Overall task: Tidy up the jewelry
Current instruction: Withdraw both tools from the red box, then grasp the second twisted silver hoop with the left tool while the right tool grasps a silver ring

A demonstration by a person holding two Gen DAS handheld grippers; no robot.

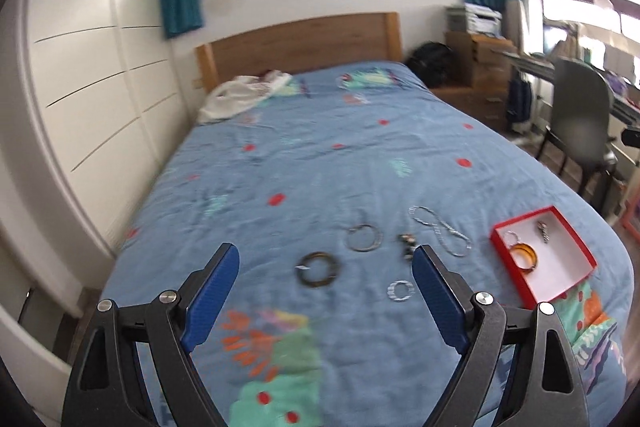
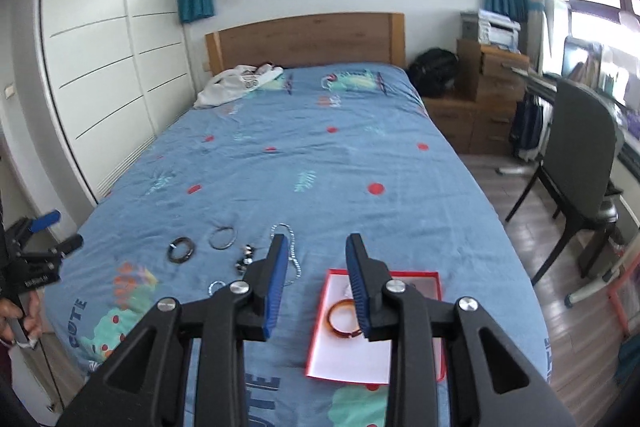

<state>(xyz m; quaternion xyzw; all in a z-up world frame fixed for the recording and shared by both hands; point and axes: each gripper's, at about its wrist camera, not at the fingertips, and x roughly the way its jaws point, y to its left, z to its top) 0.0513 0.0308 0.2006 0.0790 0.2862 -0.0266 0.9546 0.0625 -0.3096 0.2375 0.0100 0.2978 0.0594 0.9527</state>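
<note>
The red box (image 1: 544,255) sits on the near right corner of the blue bedspread (image 1: 320,155), its white floor holding an amber bangle (image 1: 525,254), a thin silver hoop and a small dark trinket at its far side. To its left the loose pieces lie well apart from one another: a silver chain (image 1: 440,230) looped on the cloth, a small dark beaded piece (image 1: 407,246), a thin metal bangle (image 1: 363,237), a thick dark bangle (image 1: 318,269) and, nearest, a small silver ring (image 1: 400,291).

Both tools hang above the bed with nothing between their blue pads. The left gripper (image 1: 326,269) is spread wide around the view of the dark bangle; the right gripper (image 2: 318,261) stands with a narrower gap, above the box.

It looks like a pause between picks, part of the sorting done. The next move, I'd guess, means dropping onto one loose piece, pinching its rim without snagging the cloth, then carrying it right to the box.
</note>
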